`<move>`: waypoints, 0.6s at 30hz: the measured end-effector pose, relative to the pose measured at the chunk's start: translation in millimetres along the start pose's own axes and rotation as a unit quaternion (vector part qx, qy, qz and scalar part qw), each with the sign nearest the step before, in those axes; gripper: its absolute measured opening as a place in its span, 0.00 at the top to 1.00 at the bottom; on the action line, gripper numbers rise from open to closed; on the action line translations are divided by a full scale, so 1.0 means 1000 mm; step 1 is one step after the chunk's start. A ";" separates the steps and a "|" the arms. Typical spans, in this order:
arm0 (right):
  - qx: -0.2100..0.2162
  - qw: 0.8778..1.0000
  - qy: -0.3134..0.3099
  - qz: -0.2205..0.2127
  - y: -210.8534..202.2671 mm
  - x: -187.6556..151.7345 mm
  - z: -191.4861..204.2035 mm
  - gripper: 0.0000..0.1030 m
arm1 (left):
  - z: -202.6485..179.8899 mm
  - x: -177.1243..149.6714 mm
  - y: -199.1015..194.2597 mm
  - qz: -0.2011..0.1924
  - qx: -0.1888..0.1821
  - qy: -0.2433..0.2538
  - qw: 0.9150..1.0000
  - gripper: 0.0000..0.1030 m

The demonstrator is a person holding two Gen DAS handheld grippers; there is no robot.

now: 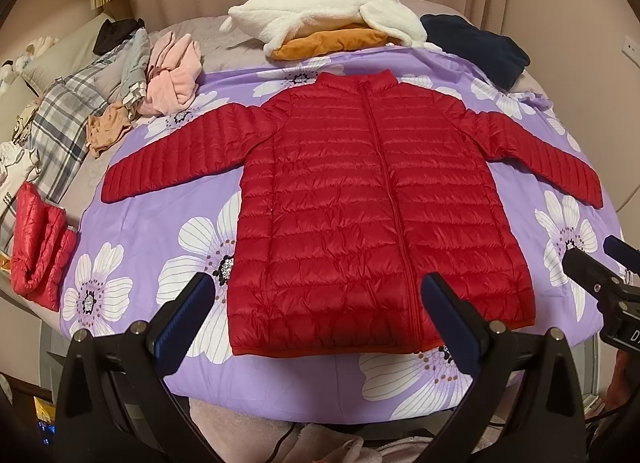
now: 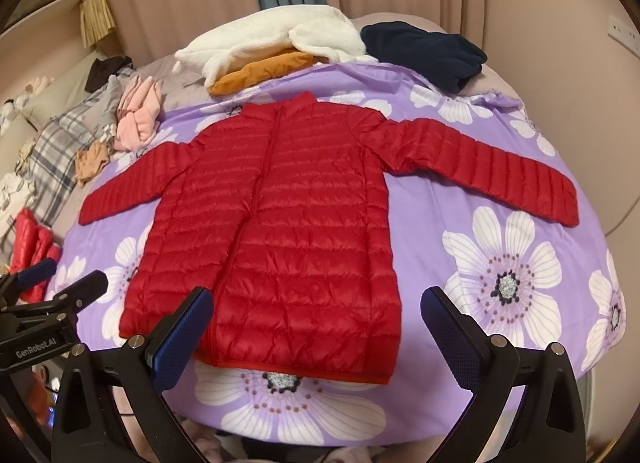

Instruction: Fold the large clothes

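A red quilted puffer jacket [image 2: 276, 219] lay flat and zipped on a purple bedsheet printed with large white flowers [image 2: 472, 199], collar toward the far edge, hem toward the near edge, both sleeves spread outward. The right gripper [image 2: 316, 303] hung over the hem with its blue-padded fingers [image 2: 188, 323] wide apart and holding nothing. The left gripper [image 2: 60, 279] showed at the left side, its jaws parted too. Along the far edge sat a white fleece garment [image 2: 272, 37] on an orange folded cloth [image 2: 260, 71], with a dark navy folded garment [image 2: 428, 53] beside them. Near the far left corner lay a pink bundled garment [image 2: 138, 119] and a grey plaid cloth [image 2: 60, 147]; a folded shiny red puffer piece [image 2: 32, 247] sat at the left edge.
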State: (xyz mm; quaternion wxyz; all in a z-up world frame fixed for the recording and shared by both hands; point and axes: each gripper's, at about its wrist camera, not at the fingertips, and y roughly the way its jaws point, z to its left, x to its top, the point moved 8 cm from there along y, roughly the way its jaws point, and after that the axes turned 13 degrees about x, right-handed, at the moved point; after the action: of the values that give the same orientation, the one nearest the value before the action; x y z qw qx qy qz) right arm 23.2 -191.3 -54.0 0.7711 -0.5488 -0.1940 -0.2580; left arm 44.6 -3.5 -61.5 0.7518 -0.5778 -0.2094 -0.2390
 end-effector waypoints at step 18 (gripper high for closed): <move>0.000 1.000 0.000 0.000 0.000 -0.001 -0.001 0.01 | -0.001 0.000 0.000 -0.002 0.000 0.000 1.000 0.00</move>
State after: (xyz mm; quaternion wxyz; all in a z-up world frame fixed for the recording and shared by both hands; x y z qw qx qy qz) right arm 22.3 -191.9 -54.3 0.7711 -0.5486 -0.1943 -0.2581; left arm 44.6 -4.4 -61.7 0.7515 -0.5772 -0.2107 -0.2400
